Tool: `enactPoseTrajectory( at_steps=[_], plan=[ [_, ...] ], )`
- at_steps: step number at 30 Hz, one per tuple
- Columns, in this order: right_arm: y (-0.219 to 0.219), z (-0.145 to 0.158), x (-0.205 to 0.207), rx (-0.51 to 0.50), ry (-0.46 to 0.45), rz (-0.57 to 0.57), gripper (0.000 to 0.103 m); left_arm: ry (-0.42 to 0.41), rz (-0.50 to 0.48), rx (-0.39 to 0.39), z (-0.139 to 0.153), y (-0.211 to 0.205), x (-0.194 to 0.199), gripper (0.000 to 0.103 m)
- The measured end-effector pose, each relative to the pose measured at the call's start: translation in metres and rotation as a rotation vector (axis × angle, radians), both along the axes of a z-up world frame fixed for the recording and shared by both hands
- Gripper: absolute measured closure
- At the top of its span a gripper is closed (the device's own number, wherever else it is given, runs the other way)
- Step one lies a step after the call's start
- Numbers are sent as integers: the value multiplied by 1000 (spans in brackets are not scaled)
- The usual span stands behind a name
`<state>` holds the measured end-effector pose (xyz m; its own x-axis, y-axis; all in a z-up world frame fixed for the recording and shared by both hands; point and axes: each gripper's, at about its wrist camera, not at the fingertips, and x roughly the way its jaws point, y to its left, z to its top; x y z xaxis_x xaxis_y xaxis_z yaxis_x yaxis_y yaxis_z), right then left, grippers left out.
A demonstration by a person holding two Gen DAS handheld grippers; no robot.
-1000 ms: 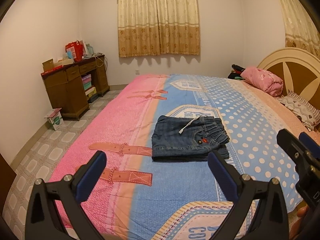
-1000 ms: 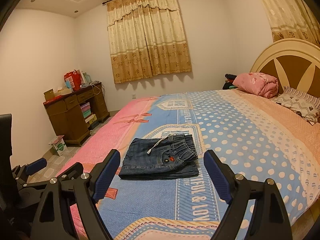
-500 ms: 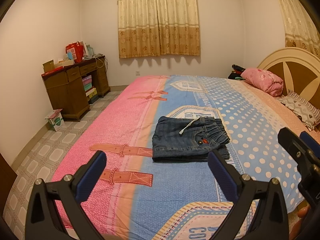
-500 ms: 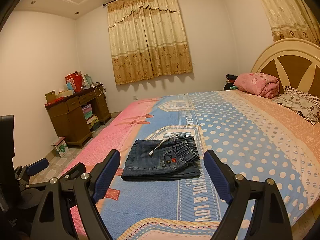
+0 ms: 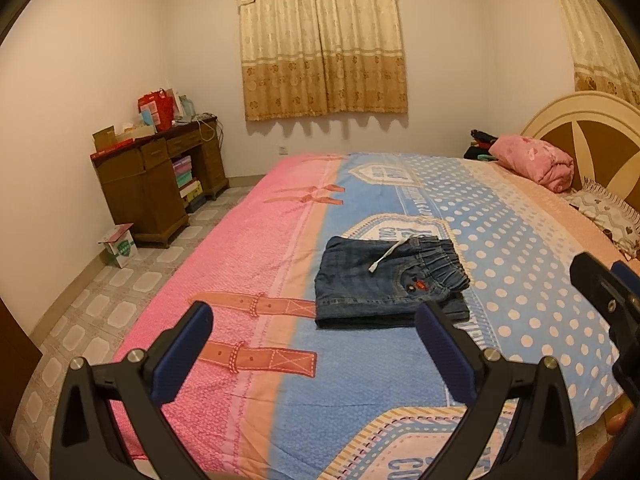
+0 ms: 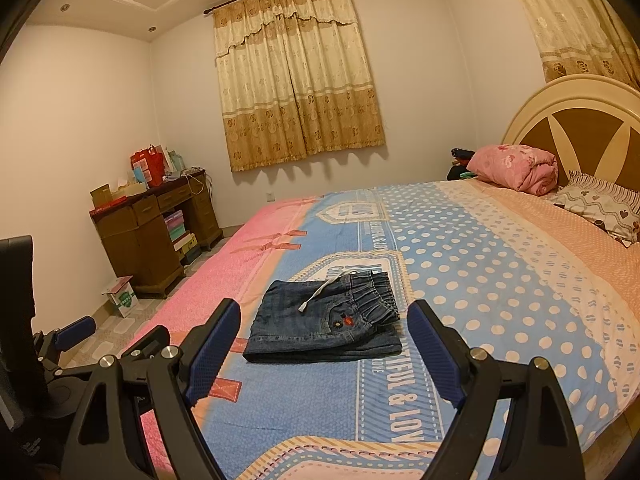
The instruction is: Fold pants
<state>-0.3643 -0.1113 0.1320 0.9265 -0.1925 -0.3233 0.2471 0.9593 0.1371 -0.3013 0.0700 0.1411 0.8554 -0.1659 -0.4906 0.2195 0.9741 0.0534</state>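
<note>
Dark blue denim pants (image 5: 384, 280) — pink-and-blue polka-dotted bedspread (image 5: 520, 240) — gold-patterned curtains (image 5: 324, 40).

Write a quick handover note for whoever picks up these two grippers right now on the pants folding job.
Left gripper: open, empty, held short of the pants.
Right gripper: open, empty, also short of them.
Denim pants: lying on the bedspread, already folded into a compact rectangle, waistband and white drawstring on top, toward the headboard side.
Done: the folding looks complete.
Left: probably nothing beyond a check that the edges sit square.
</note>
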Motion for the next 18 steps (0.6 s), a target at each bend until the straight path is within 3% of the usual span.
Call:
enactPoseTrajectory(
  at_steps=[4, 14, 18],
  plan=[
    [3, 1, -2, 0, -4, -5, 17, 6, -6, -10, 1, 1, 2, 0],
    [3, -1, 0, 19, 11, -18, 17, -5, 45, 56, -2, -6, 8, 0],
    [3, -2, 2, 18, 15, -22, 17, 15, 51, 30, -4, -3, 10, 0]
  ],
)
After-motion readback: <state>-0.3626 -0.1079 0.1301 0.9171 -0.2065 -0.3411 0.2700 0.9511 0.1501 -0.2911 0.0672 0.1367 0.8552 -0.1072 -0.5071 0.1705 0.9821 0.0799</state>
